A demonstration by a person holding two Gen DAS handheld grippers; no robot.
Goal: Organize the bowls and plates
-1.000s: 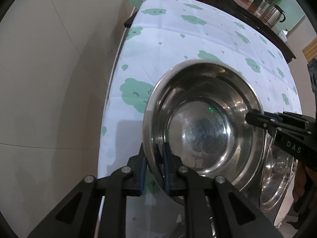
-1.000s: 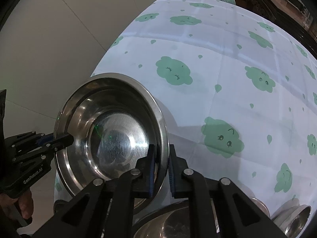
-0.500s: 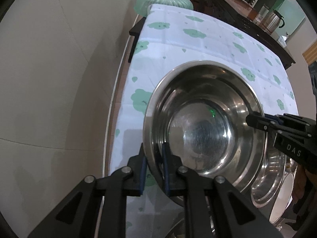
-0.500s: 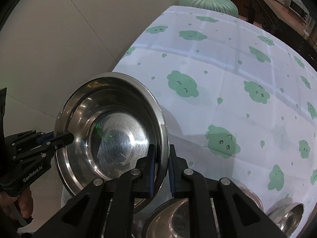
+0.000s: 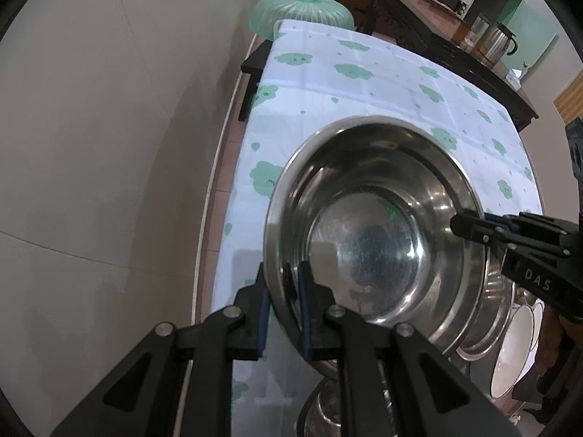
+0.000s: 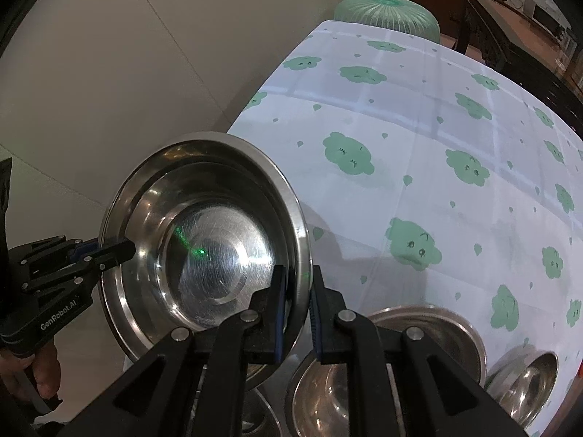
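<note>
L wrist, shiny scratched steel bowl (image 5: 375,233), maybe nested

A long table (image 6: 437,116) carries everything here, covered by a white tablecloth (image 5: 364,116) printed with green cloud faces and small green drops; the cloth hangs over the near and left edges. The dark wooden frame (image 5: 253,60) shows at the far left corner, where the cloth ends. A green ribbed plastic basket (image 5: 302,11), turned upside down, shows at the table's far end; whether it rests on the table or behind it cannot be told. At the near end several stainless steel bowls sit on the cloth: a wide bowl (image 6: 430,331), a small bowl (image 6: 528,375) just beside it to the right, and another steel bowl (image 6: 320,393) nearer, partly hidden. A white plate (image 5: 517,349) lies near the right edge.
</note>
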